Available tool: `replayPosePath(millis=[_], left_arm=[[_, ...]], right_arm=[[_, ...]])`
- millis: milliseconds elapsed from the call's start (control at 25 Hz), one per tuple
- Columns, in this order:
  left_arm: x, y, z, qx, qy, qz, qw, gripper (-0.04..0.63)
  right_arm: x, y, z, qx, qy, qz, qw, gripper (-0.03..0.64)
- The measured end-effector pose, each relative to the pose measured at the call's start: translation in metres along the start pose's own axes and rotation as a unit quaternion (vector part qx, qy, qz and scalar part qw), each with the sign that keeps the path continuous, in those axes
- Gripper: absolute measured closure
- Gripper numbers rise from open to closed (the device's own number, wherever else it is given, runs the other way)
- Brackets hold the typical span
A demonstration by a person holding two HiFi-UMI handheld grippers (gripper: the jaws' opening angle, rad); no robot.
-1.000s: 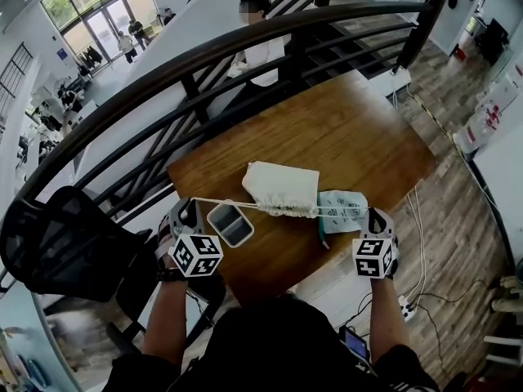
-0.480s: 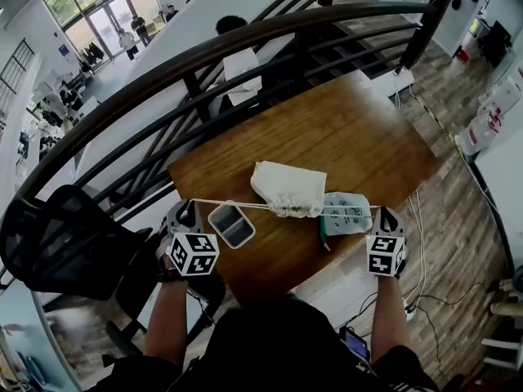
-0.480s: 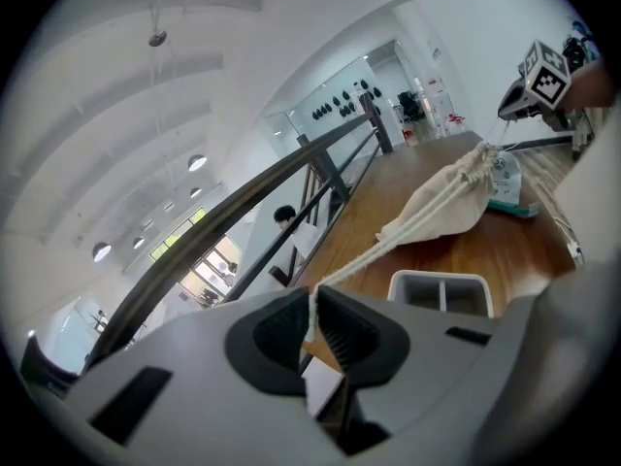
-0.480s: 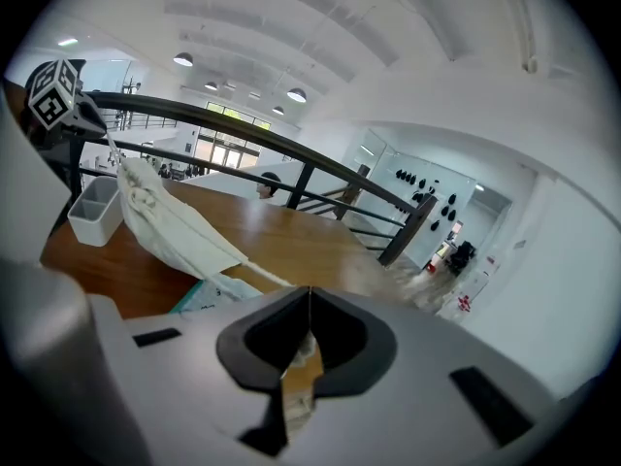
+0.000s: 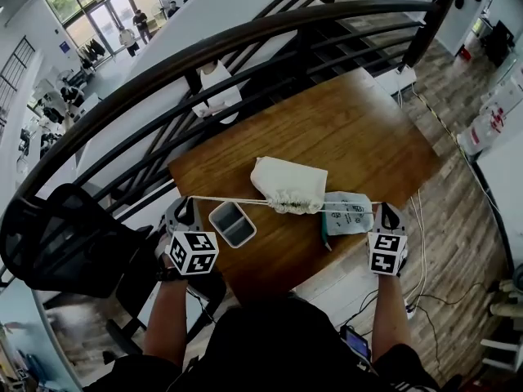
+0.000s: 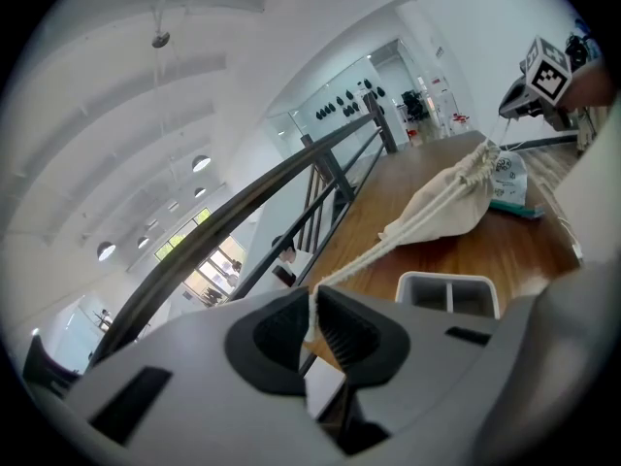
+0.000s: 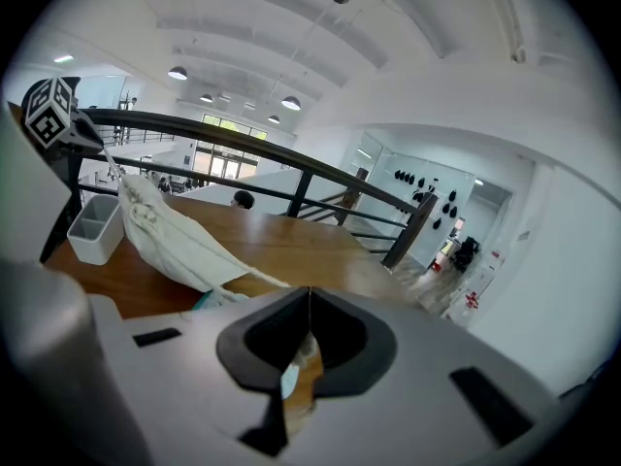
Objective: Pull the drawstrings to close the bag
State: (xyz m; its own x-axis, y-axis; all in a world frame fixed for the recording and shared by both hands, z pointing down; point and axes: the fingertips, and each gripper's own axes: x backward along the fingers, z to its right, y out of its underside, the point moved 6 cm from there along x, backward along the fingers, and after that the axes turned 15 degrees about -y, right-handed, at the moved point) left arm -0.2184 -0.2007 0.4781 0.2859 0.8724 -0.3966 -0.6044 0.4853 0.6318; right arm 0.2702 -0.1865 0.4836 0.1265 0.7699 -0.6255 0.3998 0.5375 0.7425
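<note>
The print on the teal-and-white flat pouch (image 5: 347, 216) is too small to read, and in the left gripper view the gathered mouth of the cream cloth drawstring bag (image 5: 286, 184) hides part of it. In the right gripper view the white cord (image 7: 254, 276) slips behind the grey body of the right hand-held gripper (image 7: 309, 294) just short of its closed jaws, so the pinch itself does not show. The person's dark head (image 5: 270, 341) hides the near edge of the brown wooden bench (image 5: 327, 137). The black mesh chair (image 5: 57, 235) is cut off at the left edge. A thin dark stick (image 5: 324, 237) beside the pouch is too small to name.
</note>
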Motion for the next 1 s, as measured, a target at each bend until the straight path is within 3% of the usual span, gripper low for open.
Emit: replayPosePath(millis=[200, 400, 800, 1000], left_arm=[[-0.003, -0.004, 0.002, -0.011, -0.003, 0.010, 0.9999, 0.557], [-0.019, 0.003, 0.000, 0.044, 0.033, -0.015, 0.9984, 0.558], [-0.016, -0.003, 0.003, 0.032, 0.028, -0.019, 0.9989, 0.558], [-0.007, -0.012, 0.012, 0.039, 0.048, -0.013, 0.9980, 0.557]], right_arm=[[-0.003, 0.002, 0.007, -0.019, 0.005, 0.008, 1.000, 0.617], [-0.005, 0.023, 0.041, -0.098, -0.008, 0.015, 0.995, 0.618], [0.001, 0.010, 0.036, -0.073, 0.008, 0.011, 0.997, 0.617], [0.005, 0.003, 0.031, -0.083, -0.008, 0.021, 0.996, 0.616]])
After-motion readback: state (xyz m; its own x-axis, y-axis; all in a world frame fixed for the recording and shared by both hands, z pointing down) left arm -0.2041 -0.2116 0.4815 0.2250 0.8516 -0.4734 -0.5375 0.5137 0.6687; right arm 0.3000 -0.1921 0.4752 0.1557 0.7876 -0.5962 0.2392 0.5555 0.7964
